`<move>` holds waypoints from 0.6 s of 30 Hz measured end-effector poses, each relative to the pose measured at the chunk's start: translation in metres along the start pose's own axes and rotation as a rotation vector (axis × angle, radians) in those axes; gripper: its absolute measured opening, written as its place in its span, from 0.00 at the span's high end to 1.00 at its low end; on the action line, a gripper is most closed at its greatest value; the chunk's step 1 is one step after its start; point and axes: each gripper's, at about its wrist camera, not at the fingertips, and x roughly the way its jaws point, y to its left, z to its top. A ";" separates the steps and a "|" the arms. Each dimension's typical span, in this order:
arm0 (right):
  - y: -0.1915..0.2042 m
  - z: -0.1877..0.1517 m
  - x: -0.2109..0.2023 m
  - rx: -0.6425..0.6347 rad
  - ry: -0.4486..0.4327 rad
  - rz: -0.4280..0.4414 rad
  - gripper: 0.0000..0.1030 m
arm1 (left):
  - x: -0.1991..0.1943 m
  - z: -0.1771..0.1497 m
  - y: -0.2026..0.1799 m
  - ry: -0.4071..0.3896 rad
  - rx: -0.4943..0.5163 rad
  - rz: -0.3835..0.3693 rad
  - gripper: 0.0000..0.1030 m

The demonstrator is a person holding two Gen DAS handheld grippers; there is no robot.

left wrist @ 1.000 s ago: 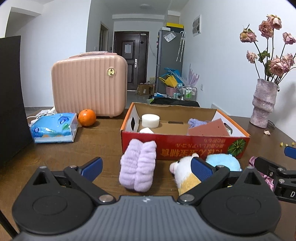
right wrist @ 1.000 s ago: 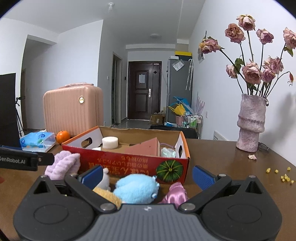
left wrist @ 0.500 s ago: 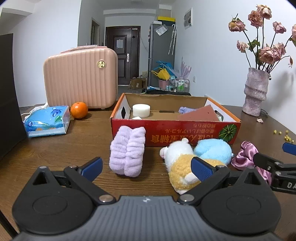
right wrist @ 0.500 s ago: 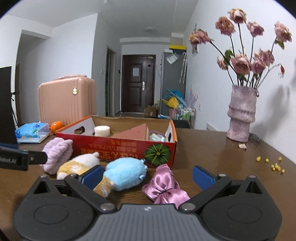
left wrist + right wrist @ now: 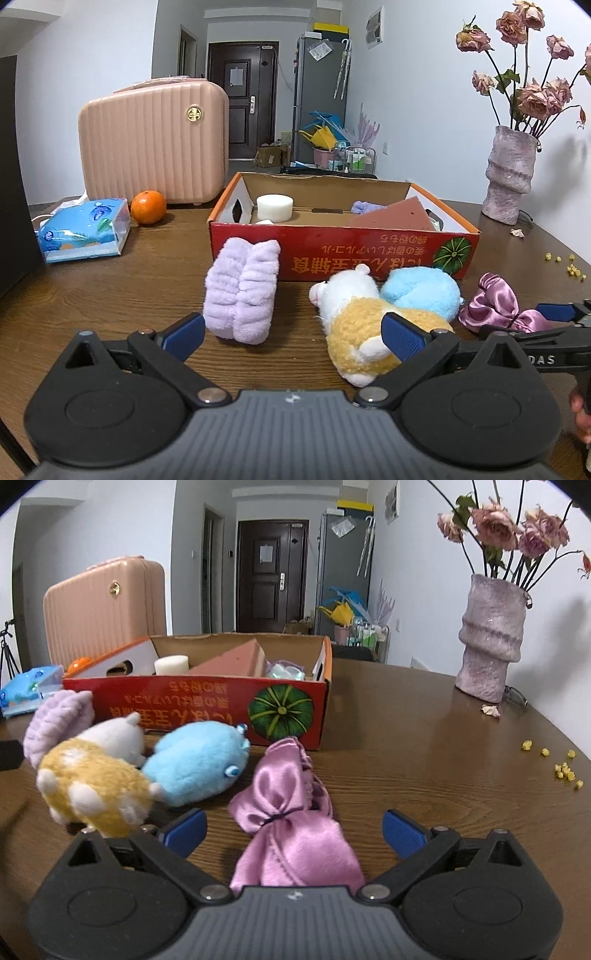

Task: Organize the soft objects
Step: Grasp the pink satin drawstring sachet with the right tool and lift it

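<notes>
On the wooden table in front of a red cardboard box (image 5: 369,254) lie a lilac fluffy headband (image 5: 242,290), a white-and-yellow plush animal (image 5: 364,325), a blue plush (image 5: 424,290) and a pink satin bow scrunchie (image 5: 495,306). My left gripper (image 5: 293,334) is open and empty, just short of the headband and the yellow plush. My right gripper (image 5: 293,825) is open, its blue pads on either side of the pink scrunchie (image 5: 295,830), not touching it. The box (image 5: 207,701) holds a white round sponge (image 5: 171,664), a reddish sponge block (image 5: 229,664) and a lilac cloth.
A pink suitcase (image 5: 155,140), an orange (image 5: 148,206) and a blue tissue pack (image 5: 85,230) stand at the back left. A vase of dried roses (image 5: 491,635) stands at the right, with yellow crumbs (image 5: 565,770) near the table's right edge.
Both grippers have risen and tilted down: the toys now lie lower and closer in view. The right gripper has moved over the pink scrunchie, which now lies between its open fingers.
</notes>
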 end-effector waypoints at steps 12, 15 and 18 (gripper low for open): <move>-0.011 0.003 0.024 0.014 0.071 0.070 0.48 | 0.005 -0.001 -0.012 0.014 0.006 -0.016 0.00; -0.011 0.003 0.021 0.012 0.061 0.076 0.58 | 0.004 -0.002 -0.014 0.012 0.009 -0.017 0.00; -0.013 0.003 0.018 0.025 0.046 0.081 0.62 | 0.004 -0.002 -0.013 0.010 0.008 -0.018 0.00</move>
